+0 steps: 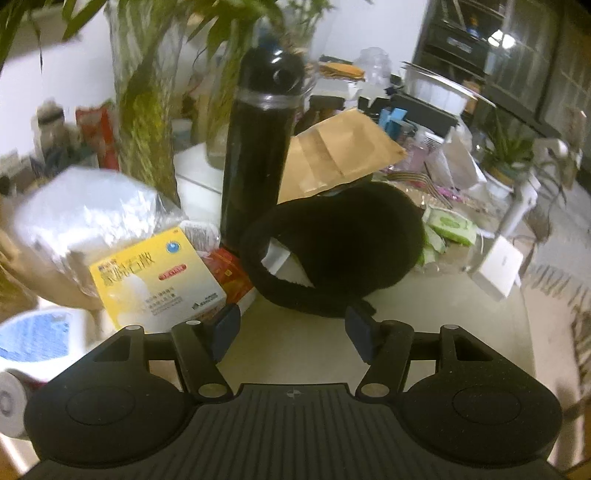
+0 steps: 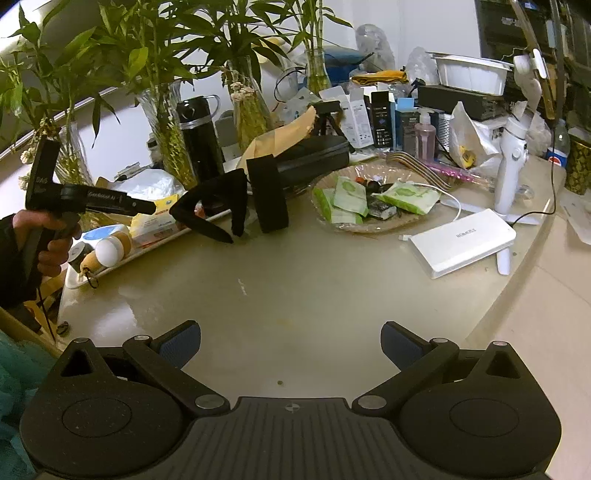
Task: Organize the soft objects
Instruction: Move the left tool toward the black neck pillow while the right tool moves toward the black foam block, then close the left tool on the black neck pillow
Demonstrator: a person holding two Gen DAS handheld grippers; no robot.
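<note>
Pale glossy tabletop [image 2: 295, 295], curved front edge, ceiling light reflected in sheen. White wall [image 2: 388, 22] behind. Bamboo stems in glass vases [image 2: 162, 110] along back. Dark glass-fronted cabinet [image 1: 498, 55] at right, lamp glare on pane. Beige floor [image 2: 535, 332] lower right

left gripper [image 1: 291, 326] jaws spread; right gripper [image 2: 291, 347] jaws spread wide, level

Dim indoor light; blurred left view; fisheye-warped edges
</note>
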